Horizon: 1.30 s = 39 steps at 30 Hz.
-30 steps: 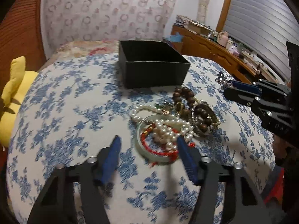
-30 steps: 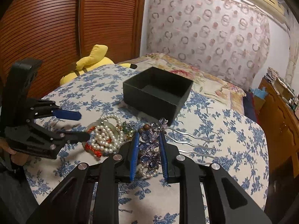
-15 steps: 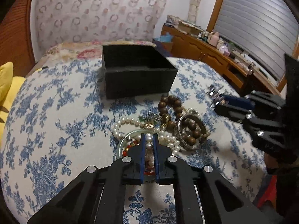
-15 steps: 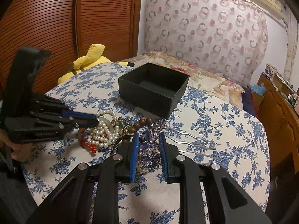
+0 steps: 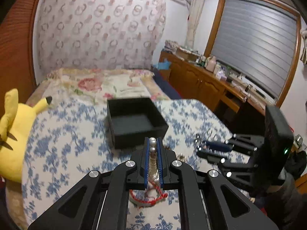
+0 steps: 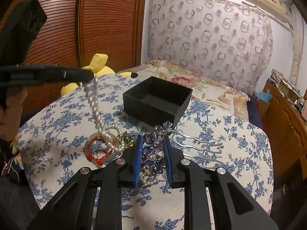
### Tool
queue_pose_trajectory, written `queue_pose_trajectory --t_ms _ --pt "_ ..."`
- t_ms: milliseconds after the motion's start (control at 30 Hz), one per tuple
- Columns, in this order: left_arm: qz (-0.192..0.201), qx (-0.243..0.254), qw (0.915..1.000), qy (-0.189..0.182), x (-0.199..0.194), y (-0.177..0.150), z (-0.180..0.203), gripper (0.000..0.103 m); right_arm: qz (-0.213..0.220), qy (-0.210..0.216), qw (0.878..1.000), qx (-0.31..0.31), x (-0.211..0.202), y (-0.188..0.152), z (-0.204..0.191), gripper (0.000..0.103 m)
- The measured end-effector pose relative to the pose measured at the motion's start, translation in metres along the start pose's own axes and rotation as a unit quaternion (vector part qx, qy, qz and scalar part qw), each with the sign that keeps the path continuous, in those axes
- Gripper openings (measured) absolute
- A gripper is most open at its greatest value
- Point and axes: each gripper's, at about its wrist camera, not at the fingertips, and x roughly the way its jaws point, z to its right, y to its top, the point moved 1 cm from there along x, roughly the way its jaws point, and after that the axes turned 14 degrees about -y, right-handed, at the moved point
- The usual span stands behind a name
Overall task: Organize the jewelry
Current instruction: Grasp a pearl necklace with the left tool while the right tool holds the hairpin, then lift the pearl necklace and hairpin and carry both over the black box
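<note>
left gripper [image 5: 153,143] clamping pearl necklace [image 6: 96,113] (dangling), black box [image 6: 157,99]

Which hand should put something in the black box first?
Left. The left gripper already holds the pearl necklace lifted, partly off the table, facing the black box. The right gripper sits low, clamped on the purple hairpin.

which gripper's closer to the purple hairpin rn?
Right. The right gripper has its blue pads on either side of the purple hairpin, clamping it on the tablecloth. The left gripper is raised off to the side, shut on the pearl necklace.
</note>
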Motion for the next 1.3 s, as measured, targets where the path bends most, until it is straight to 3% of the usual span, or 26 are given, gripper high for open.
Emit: queue_pose_trajectory --t_ms 433,900,1100,1300 --pt "0.048 0.040 0.9979 0.018 -0.030 0.057 0.014 0.006 0.021 -0.002 1.000 0.009 -0.008 0.016 0.010 0.023" --pt "0.075 0.060 0.9949 0.031 -0.026 0.121 0.011 0.007 0.042 0.006 0.999 0.009 0.009 0.050 0.028 0.023" --pt "0.066 0.061 0.9953 0.036 -0.002 0.143 -0.002 0.007 0.054 0.020 0.998 0.006 0.022 0.071 0.029 0.023" --pt "0.026 0.041 0.9978 0.045 0.037 0.134 -0.035 0.007 0.058 0.037 0.998 -0.003 0.043 0.087 0.026 0.023"
